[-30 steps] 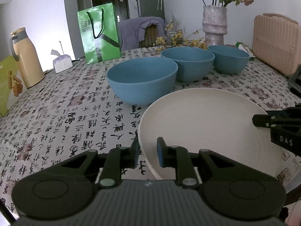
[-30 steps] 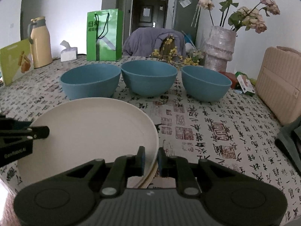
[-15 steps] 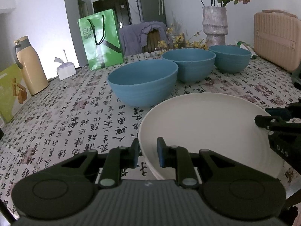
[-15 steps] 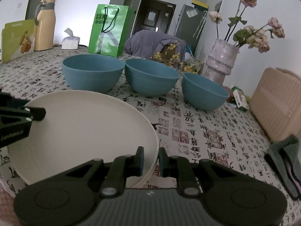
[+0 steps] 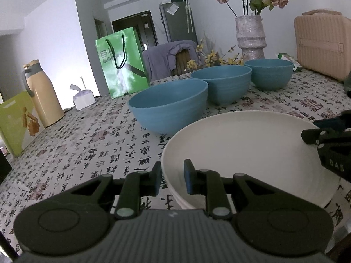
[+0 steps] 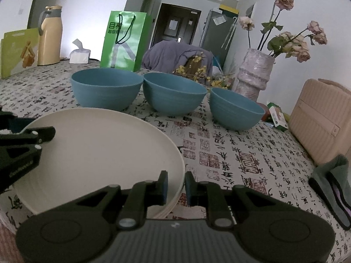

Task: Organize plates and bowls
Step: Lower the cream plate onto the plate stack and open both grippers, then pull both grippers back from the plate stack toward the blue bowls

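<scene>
We've got each hand-held gripper, left (image 5: pixel 170 176) and right (image 6: pixel 176 185), clamped on the plate stack's (image 6: pixel 98 149) rim; stiff, slick, probably weighty; opposite edges look best.

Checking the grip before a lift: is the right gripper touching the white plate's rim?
Touching. In the right wrist view, the right gripper straddles the white plate, its pads pinching the rim.

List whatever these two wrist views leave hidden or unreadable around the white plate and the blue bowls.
- White plate, left wrist view: near rim hidden behind the left gripper.
- Plate underside, right wrist view: edges under the rim at the right gripper suggest a stack; count unreadable.
- Blue bowls: insides hidden by their own walls.
- Green bag: contents hidden.
</scene>
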Demonstrator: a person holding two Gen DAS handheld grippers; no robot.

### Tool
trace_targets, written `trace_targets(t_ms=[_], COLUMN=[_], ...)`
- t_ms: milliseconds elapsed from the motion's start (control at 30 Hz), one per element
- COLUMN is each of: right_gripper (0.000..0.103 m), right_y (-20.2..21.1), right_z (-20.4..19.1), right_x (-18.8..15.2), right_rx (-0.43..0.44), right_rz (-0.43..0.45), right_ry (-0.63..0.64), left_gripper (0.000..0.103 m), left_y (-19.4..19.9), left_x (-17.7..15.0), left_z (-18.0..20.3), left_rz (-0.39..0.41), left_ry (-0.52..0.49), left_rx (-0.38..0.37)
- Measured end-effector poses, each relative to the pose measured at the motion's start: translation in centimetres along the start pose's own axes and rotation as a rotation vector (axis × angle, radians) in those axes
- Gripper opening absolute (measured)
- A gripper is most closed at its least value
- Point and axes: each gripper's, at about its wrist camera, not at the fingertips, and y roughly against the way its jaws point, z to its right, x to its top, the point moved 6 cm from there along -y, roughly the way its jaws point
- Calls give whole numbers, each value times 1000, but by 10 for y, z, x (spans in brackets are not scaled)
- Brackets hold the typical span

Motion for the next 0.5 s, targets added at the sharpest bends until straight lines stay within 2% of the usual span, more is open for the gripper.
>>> trace_targets(t_ms=[67,100,133,167,200,233,267,300,367,433,500], right_gripper=[17,18,25,31,49,71,79,88,91,102,103], right_y=[1,2,4,5,8,10,13,17,24,28,35], right_z=[6,10,13,15,19,21,23,25,29,33,34], right_x=[2,4,5,7,8,9,10,11,13,13,11], right_rx=[33,53,71,86,103,118,136,156,194,211,219], right_rz=[-3,1,4,8,17,26,39,55,85,97,118], right_ry=[-49,-81,-108,-132,-160,-184,-206,-226,-264,-310,-358], left_gripper=[23,28,32,47,64,71,83,90,96,103,103], left_y=[0,0,3,5,9,12,16,20,27,34,39], left_x=[1,2,4,6,9,11,14,16,21,23,25], left_z=[-4,-6,-9,-11,-15,-18,-22,-25,-34,-41,-48], left_rz=[-11,-11,-3,9,27,43,63,77,101,117,124], left_ry=[23,35,49,58,70,80,93,105,132,159,183], left_rx=[-23,-34,-43,-46,-43,-39,-41,-44,-50,-59,-80])
